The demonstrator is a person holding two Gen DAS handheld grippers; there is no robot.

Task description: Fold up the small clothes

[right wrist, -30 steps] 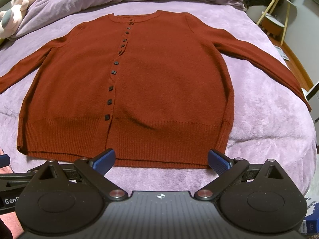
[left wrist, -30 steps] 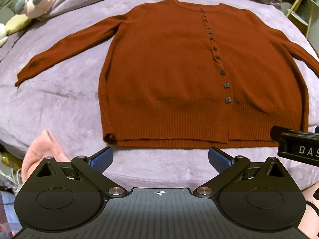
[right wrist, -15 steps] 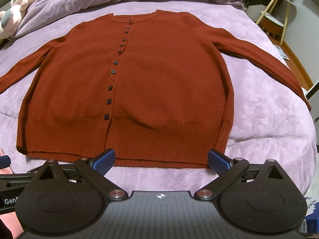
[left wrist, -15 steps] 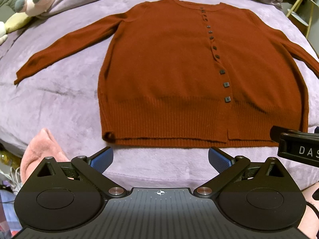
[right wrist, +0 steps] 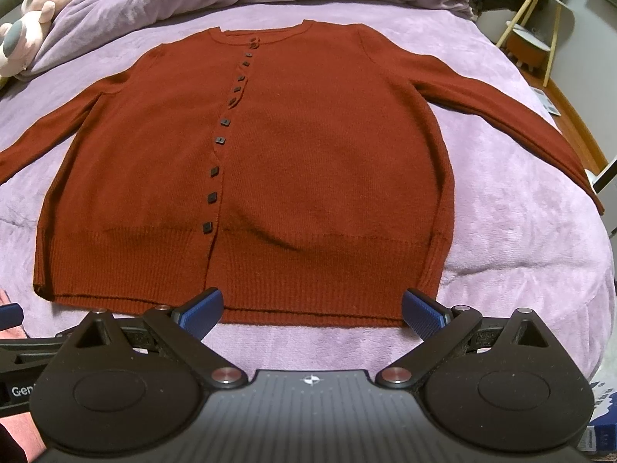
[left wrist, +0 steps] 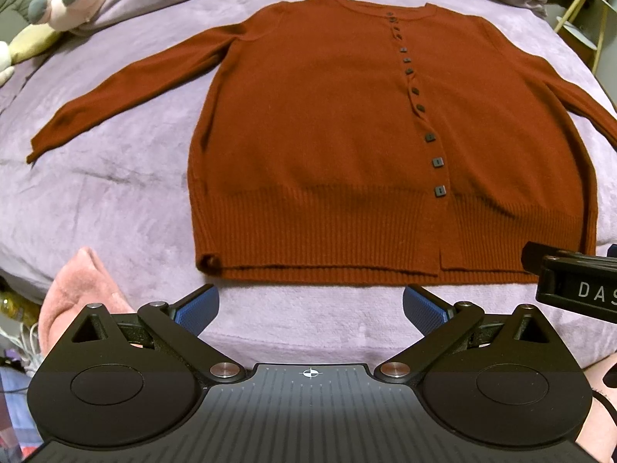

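On a lilac bed cover [left wrist: 115,177], from the left wrist view: rust cardigan [left wrist: 327,135] spread flat and buttoned just ahead of the left gripper [left wrist: 311,305], jaws wide and empty, hem corner [left wrist: 210,262] ahead and to the left, long sleeve [left wrist: 127,92] reaching further left. From the right wrist view: right gripper [right wrist: 312,310] equally wide and empty, blue fingertips [right wrist: 202,310] over the ribbed hem, other sleeve [right wrist: 501,115] off to the right. Probably best to pinch both knit layers at each hem corner together, lifting evenly so the button placket [right wrist: 223,131] stays straight.
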